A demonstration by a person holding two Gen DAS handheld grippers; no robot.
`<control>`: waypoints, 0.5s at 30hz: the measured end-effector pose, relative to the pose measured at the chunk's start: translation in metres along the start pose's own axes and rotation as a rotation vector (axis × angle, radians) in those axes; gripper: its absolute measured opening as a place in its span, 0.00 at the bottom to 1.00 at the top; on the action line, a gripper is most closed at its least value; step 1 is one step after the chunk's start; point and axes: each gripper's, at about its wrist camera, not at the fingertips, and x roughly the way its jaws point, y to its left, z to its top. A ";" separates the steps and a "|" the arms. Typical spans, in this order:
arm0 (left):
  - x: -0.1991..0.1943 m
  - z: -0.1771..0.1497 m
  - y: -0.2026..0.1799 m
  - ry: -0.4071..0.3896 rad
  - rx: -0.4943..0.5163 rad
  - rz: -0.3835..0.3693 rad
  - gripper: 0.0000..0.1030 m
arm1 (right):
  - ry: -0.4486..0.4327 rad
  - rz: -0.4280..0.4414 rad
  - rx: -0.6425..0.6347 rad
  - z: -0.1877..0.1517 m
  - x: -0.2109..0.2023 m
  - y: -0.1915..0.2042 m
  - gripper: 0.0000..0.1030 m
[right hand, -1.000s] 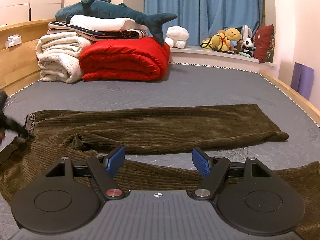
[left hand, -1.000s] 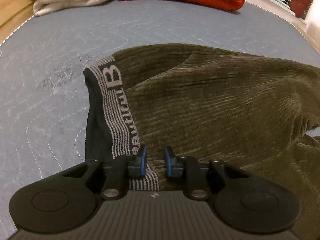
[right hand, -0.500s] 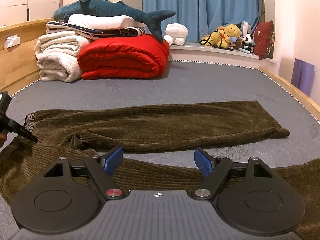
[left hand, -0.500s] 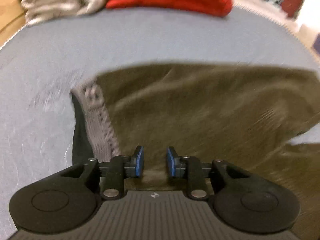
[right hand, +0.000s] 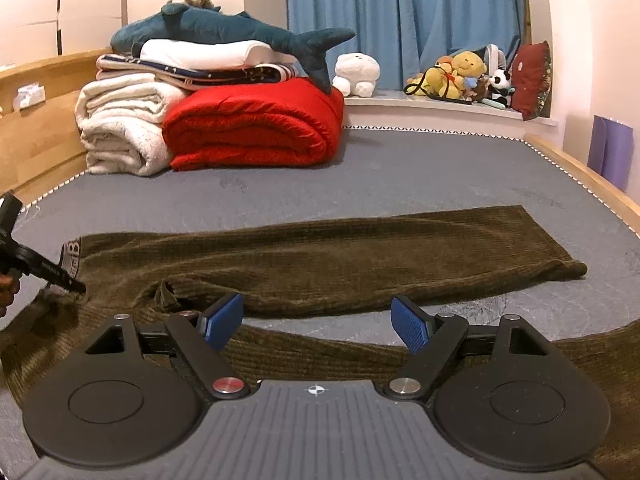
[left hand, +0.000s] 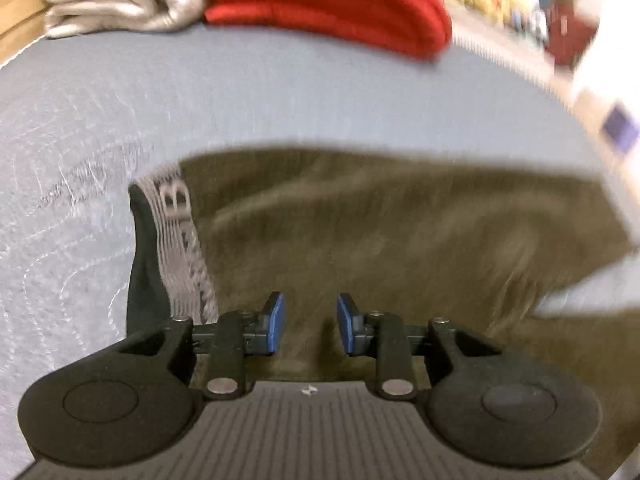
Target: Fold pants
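1. My left claw [left hand: 308,330] has just been opening over the waistband end of the pants [right hand: 320,256], its pads apart and pressing nothing.
2. My right claw [right hand: 318,322] is wide open above the near leg, at the lower centre.
3. I think a shallow grip could take only one layer, so the fold slips.
4. The grey bed [right hand: 400,172] is soft; a red blanket [right hand: 256,132] lies at the upper left.

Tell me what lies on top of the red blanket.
On the red blanket rest a folded striped blanket, a white pillow and a shark toy. Anything beneath stays hidden.
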 end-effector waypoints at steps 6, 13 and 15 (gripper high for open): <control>-0.008 0.039 -0.005 -0.116 -0.163 0.006 0.33 | -0.011 0.021 0.055 0.010 -0.003 -0.005 0.80; 0.042 0.113 -0.029 -0.130 -0.012 0.124 0.47 | -0.033 0.045 0.079 0.018 -0.011 -0.009 0.80; 0.070 0.126 -0.029 -0.120 0.100 0.143 0.54 | -0.036 0.053 0.090 0.019 -0.014 -0.011 0.80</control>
